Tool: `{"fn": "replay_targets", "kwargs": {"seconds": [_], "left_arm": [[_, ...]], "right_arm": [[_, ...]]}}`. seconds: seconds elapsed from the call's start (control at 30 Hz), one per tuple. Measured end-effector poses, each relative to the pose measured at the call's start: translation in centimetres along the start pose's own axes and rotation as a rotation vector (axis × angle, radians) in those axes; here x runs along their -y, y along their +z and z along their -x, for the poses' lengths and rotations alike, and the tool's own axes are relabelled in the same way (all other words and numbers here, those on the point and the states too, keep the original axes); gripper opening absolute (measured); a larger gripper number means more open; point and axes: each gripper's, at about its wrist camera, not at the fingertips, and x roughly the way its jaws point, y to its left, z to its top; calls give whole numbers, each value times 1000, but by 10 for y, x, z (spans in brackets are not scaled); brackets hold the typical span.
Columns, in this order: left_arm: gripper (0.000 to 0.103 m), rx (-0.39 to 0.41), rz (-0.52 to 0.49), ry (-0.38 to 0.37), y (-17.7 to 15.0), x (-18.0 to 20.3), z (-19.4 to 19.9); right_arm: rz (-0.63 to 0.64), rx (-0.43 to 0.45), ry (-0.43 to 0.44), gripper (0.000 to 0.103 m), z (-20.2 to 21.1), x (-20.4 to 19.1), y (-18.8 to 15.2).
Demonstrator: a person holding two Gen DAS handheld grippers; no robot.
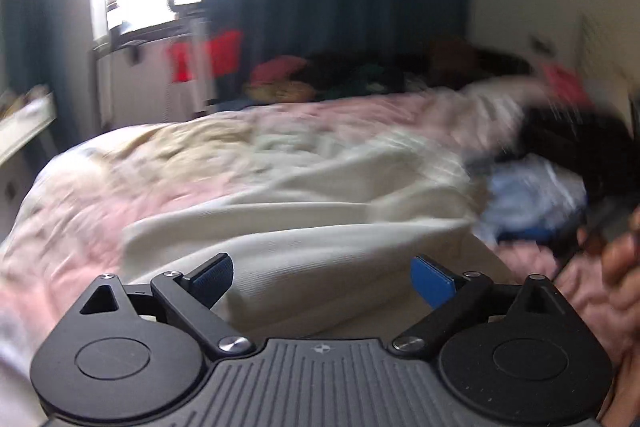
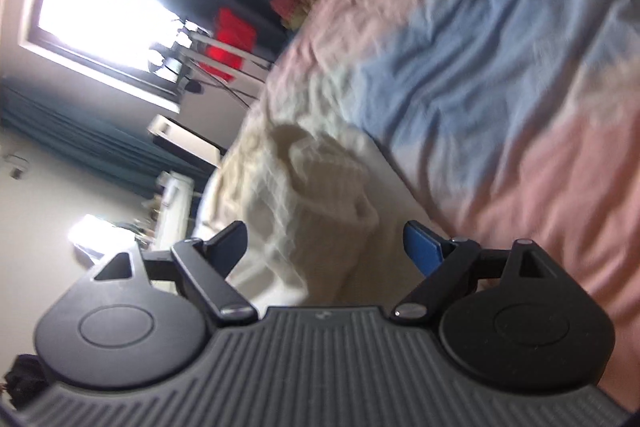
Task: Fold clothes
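Left gripper (image 1: pixel 324 281) jaws spread wide, nothing between the pads, hovering just over a cream ribbed garment (image 1: pixel 304 223) lying on the bed (image 1: pixel 80 203). Right gripper (image 2: pixel 325 247) also wide open and empty, same cream garment (image 2: pixel 320 187) bunched just ahead of it. Fabric looks soft, light, floppy, likely to sag and slide on the sheet. Best hold is probably a hem edge or corner, one per gripper. Views blurred.

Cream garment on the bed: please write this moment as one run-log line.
cream garment: on bed | left gripper: open | right gripper: open
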Motion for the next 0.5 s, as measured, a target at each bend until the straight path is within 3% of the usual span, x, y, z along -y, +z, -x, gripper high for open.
{"fn": "replay_targets", "kwargs": {"seconds": [0.17,0.27,0.3,0.43,0.5], "left_arm": [[98,11,237,64,2,-54,8],[98,-11,357,36,10,-77,1],[98,-14,379,23,11,-81,-1],[98,-31,383,30,5,-90,-9],[98,-49,386,0,2,-93,-16]], "right_arm": [[13,-9,47,87,-22,-7,-12],[94,62,-2,76,-29,-17,-18],[120,84,-27,68,-33,-19,-19],[149,150,-81,42,-37,-19,-18],[199,193,-71,35,-31,-25,-17]]}}
